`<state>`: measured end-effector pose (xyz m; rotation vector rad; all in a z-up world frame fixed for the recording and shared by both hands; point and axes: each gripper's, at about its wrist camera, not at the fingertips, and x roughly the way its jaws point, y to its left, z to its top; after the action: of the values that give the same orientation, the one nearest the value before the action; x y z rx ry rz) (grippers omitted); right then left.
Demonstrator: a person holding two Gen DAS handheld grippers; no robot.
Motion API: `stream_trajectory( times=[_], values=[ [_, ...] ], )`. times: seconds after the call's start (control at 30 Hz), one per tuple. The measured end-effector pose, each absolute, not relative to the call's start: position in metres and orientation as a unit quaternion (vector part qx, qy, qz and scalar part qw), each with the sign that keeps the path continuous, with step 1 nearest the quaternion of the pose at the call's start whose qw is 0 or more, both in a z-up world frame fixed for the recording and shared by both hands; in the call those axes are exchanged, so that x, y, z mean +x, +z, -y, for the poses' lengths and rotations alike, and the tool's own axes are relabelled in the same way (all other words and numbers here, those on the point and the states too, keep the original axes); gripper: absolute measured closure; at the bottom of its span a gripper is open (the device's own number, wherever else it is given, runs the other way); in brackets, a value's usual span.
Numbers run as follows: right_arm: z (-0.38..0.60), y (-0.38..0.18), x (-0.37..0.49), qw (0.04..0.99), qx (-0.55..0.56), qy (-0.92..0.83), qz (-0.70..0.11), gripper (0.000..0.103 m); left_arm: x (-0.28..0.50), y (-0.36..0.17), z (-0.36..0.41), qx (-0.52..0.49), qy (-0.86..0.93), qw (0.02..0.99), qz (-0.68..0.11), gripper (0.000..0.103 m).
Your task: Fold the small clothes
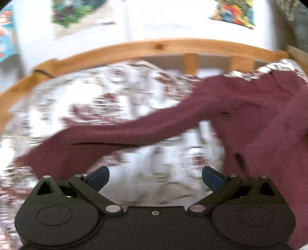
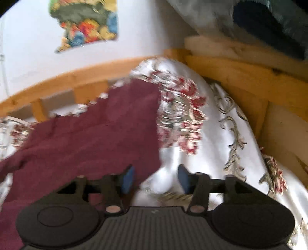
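A maroon garment [image 1: 250, 107] lies on a white bedspread with a red floral print [image 1: 100, 100]. One long part of it stretches left across the bed, and its body lies at the right. My left gripper [image 1: 155, 178] is open above the bedspread, nothing between its blue pads. In the right wrist view the same maroon garment [image 2: 92, 138] spreads over the left half. My right gripper [image 2: 156, 179] stands open at the garment's right edge; the left pad sits over the cloth without pinching it. Both views are blurred.
A wooden bed rail [image 1: 154, 48] runs along the far side against a white wall with colourful posters [image 1: 234, 11]. In the right wrist view a wooden frame [image 2: 240, 77] and stacked foam and dark fabric [image 2: 269, 25] stand at the right.
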<state>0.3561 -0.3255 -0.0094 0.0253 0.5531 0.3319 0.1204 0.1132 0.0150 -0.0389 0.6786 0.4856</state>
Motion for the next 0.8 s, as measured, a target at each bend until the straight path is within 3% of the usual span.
stream_trajectory(
  times=[0.13, 0.3, 0.57, 0.67, 0.73, 0.8],
  values=[
    [0.303, -0.003, 0.311, 0.942, 0.018, 0.214, -0.258, 0.021, 0.079, 0.024, -0.146, 0.005, 0.287, 0.906, -0.312, 0.001],
    [0.272, -0.008, 0.265, 0.931, 0.04, 0.257, -0.255, 0.01, 0.05, 0.025, -0.195, 0.002, 0.319, 0.895, -0.312, 0.001],
    [0.236, -0.034, 0.215, 0.918, 0.053, 0.281, -0.276, 0.007, 0.048, 0.017, -0.261, -0.14, 0.313, 0.89, -0.299, 0.011],
    [0.235, -0.044, 0.208, 0.918, 0.048, 0.279, -0.279, 0.007, 0.049, 0.02, -0.269, -0.177, 0.293, 0.898, -0.277, 0.038],
    [0.235, -0.049, 0.207, 0.918, 0.041, 0.278, -0.281, 0.007, 0.057, 0.022, -0.271, -0.184, 0.291, 0.895, -0.283, 0.078],
    [0.238, -0.053, 0.209, 0.917, 0.048, 0.276, -0.284, 0.007, 0.063, 0.028, -0.269, -0.176, 0.292, 0.894, -0.291, 0.091]
  ],
)
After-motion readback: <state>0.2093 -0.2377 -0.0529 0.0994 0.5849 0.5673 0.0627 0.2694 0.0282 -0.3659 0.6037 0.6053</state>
